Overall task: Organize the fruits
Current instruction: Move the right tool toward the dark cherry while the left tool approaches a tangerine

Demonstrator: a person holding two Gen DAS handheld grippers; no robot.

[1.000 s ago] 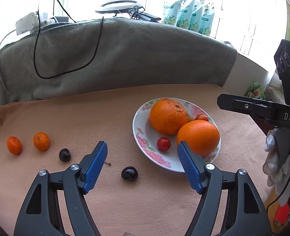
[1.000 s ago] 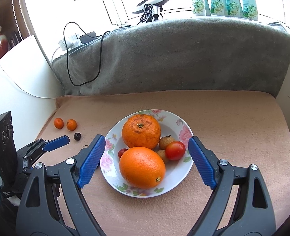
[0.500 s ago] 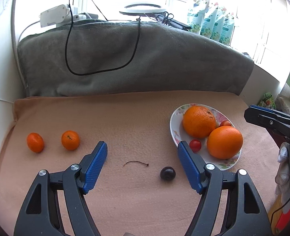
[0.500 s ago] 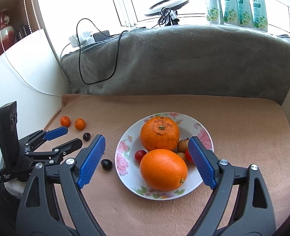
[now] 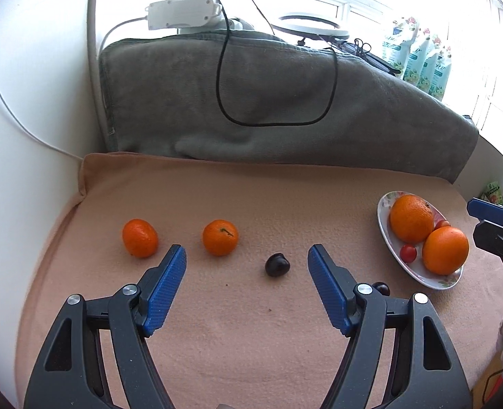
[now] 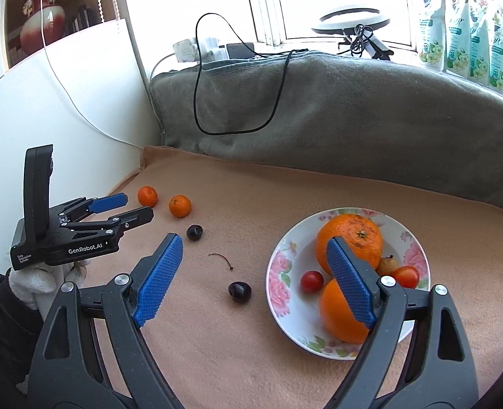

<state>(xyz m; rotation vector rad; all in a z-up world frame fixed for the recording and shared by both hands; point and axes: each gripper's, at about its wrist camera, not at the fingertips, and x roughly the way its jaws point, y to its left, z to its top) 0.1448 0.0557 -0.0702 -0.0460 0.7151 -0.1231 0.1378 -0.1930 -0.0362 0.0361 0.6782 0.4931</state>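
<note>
A floral plate [image 6: 285, 266] [image 5: 386, 235] holds two big oranges [image 6: 348, 238] [image 5: 411, 218], cherry tomatoes [image 6: 312, 281] and a small brown fruit. Two mandarins [image 5: 139, 242] [image 5: 220, 237] lie on the peach cloth at the left. A dark cherry [image 5: 277, 264] lies between my left gripper's fingers, slightly ahead. A second dark cherry [image 6: 239, 292] lies between my right gripper's fingers. My left gripper [image 5: 246, 266] [image 6: 128, 208] is open and empty. My right gripper [image 6: 254, 266] is open and empty, left of the plate.
A loose cherry stem [image 6: 221, 259] lies on the cloth. A grey blanket [image 5: 285, 102] with a black cable [image 5: 224, 78] rises at the back. A white wall [image 5: 29, 119] bounds the left side. Bottles [image 6: 462, 24] stand on the sill.
My left gripper has swung left, away from the plate, and now faces the mandarins and a cherry. My right gripper has also shifted left, so a cherry lies between its fingers.
</note>
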